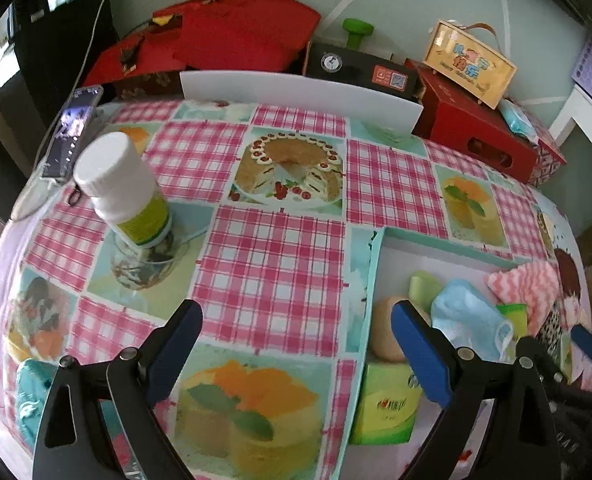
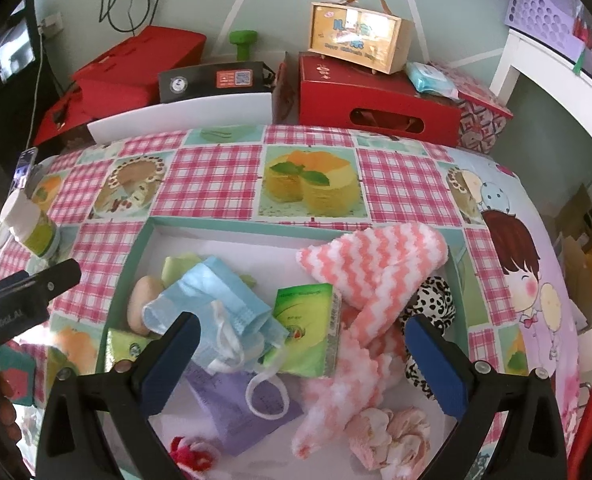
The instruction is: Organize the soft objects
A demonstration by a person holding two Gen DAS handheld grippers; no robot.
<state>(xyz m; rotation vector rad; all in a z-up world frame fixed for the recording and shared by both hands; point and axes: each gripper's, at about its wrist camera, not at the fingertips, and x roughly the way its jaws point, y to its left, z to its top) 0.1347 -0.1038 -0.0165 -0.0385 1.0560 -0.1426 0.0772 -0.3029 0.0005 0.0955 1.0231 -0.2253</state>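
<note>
- Right gripper [image 2: 302, 346] is hanging wide open, empty, over the teal tray [image 2: 144, 240] holding a blue face mask [image 2: 220, 300], striped towel [image 2: 376, 268], green tissue pack [image 2: 308, 328].
- Left gripper [image 1: 296, 344] is gaping wide, empty, left of the tray, near a white bottle [image 1: 124, 184].

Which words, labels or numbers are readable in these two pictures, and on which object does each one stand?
"Happy Children's Day", only partly legible: yellow gift box with handle; its large Chinese characters are too blurred.
"ConRobotAI", uncertain: left gripper's arm, seen in the right wrist view.
QR code and orange label: black box, unreadable.
Green tissue pack: print too blurred.
White bottle: label unreadable.
</note>
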